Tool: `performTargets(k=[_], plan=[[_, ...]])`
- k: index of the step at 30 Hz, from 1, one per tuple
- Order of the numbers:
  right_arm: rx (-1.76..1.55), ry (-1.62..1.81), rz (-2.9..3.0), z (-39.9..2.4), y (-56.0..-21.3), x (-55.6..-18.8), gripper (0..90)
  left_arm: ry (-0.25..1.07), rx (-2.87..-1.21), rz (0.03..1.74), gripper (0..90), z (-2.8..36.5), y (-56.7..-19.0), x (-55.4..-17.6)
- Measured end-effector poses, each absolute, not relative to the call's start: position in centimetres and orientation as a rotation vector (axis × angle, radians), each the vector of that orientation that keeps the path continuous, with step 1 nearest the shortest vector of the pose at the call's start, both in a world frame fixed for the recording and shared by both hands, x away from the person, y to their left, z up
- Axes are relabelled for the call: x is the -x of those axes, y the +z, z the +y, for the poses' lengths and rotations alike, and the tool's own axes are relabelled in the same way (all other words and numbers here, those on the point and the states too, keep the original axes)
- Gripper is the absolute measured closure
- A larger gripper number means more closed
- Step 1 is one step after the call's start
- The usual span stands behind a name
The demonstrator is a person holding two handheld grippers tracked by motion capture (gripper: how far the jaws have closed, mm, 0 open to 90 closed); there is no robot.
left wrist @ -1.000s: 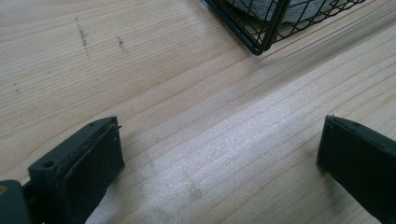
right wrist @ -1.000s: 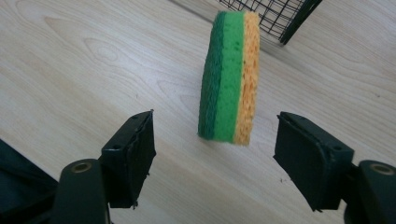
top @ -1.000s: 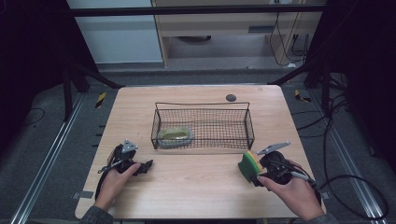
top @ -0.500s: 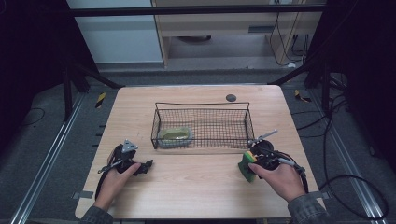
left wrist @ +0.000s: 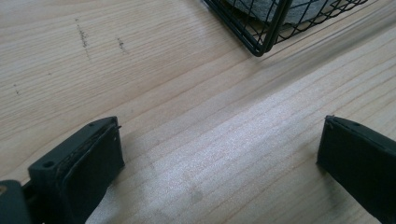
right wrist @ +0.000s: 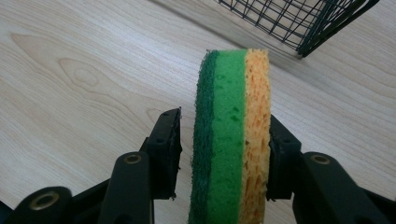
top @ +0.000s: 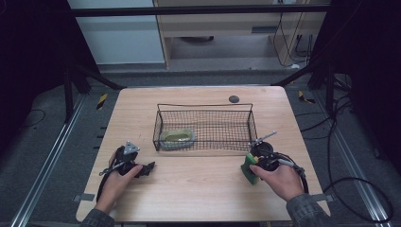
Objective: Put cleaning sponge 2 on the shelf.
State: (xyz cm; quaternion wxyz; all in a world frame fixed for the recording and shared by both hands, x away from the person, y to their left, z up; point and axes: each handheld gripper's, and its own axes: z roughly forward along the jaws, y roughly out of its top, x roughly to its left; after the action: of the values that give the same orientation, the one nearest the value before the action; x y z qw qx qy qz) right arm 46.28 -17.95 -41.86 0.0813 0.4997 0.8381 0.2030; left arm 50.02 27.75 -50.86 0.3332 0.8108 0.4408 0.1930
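A sponge, green with a yellow side, stands on edge on the wooden table at the front right. My right gripper has its jaws around the sponge, and they have just been closing. In the right gripper view one pad touches the yellow face, while a thin gap shows at the green scouring face. My left gripper rests on the table at the front left. Its jaws stand wide apart over bare wood.
A black wire basket stands mid-table and holds a pale green packet. Its corner shows in the left gripper view and in the right gripper view. A small dark disc lies behind the basket.
My right gripper has moved left and a little down to the sponge, and its jaws now lie around it. The left hand has stayed still.
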Motion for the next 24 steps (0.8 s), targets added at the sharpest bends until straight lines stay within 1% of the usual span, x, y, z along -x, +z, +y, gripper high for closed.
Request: performTargets(k=[1,2,3,5,9,24], plan=[[-1.489,0.601,2.507,-18.0,-41.9,-46.3,59.9,0.504,-2.117,1.151,0.0,27.7,-50.9,-50.0],[-1.489,0.601,2.507,-18.0,-41.9,-46.3,59.9,0.504,-2.117,1.151,0.0,27.7,-50.9,-50.0],[-1.491,0.599,2.506,-18.0,-41.9,-46.3,62.8,0.504,-2.117,1.151,0.0,27.7,-50.9,-50.0],[-1.497,0.592,2.505,-18.1,-41.8,-46.4,64.8,0.504,-2.118,1.151,0.0,27.7,-50.9,-50.0],[-1.482,0.605,2.498,-18.2,-41.4,-46.4,64.9,0.504,-2.117,1.151,0.0,27.7,-50.9,-50.1],[-1.482,0.655,2.407,-19.3,-37.3,-47.1,64.9,0.504,-2.118,1.151,0.0,27.7,-50.9,-50.1]])
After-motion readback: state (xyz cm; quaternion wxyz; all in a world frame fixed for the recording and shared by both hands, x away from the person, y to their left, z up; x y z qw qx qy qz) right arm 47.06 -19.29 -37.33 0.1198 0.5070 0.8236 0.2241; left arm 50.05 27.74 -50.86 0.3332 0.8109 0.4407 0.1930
